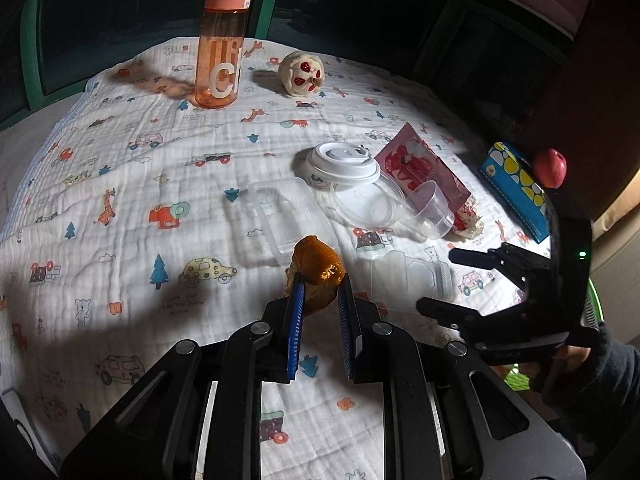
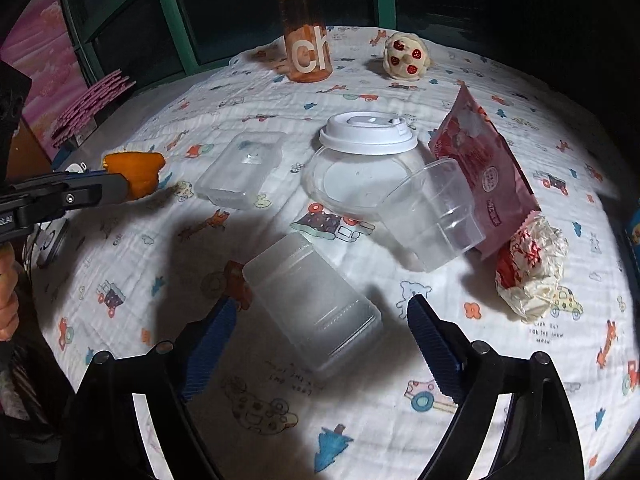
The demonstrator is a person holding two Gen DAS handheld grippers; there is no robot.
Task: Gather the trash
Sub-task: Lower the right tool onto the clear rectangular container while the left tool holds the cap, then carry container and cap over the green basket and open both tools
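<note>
A: Your left gripper [image 1: 320, 300] has its blue-padded fingers closed on the crumpled orange-brown peel scrap [image 1: 316, 272], lifted clear of the cartoon-print quilted cloth [image 1: 120, 184] covering the surface. From the right wrist view the scrap [image 2: 134, 172] hangs at the far left, off to the side of the pile.

B: Hold looks shallow. Only the lower part of the scrap sits between the pads; the bulk bulges above. Tilt or jolt and it may slip out.

A: Your right gripper [image 2: 320, 320] is spread wide, nothing in it, fingers straddling the near clear rectangular plastic box [image 2: 316, 300] lying on the cloth.

B: Risk there: thin slick plastic. Close off-centre and it could squirt sideways or buckle.

A: Rest of the trash sits just beyond: second clear rectangular tray [image 2: 240, 168], clear round lid under a white domed cup lid [image 2: 368, 132], tipped clear plastic cup [image 2: 432, 212] resting against the pink snack wrapper [image 2: 480, 160], crumpled red-and-white paper ball [image 2: 528, 264].

B: Cup leans on the wrapper; move one and the other shifts. The tall orange water bottle [image 2: 304, 32] and cream plush toy [image 2: 406, 56] at the back are probably not trash. No bin visible in either view, so you can't judge the drop-off path
</note>
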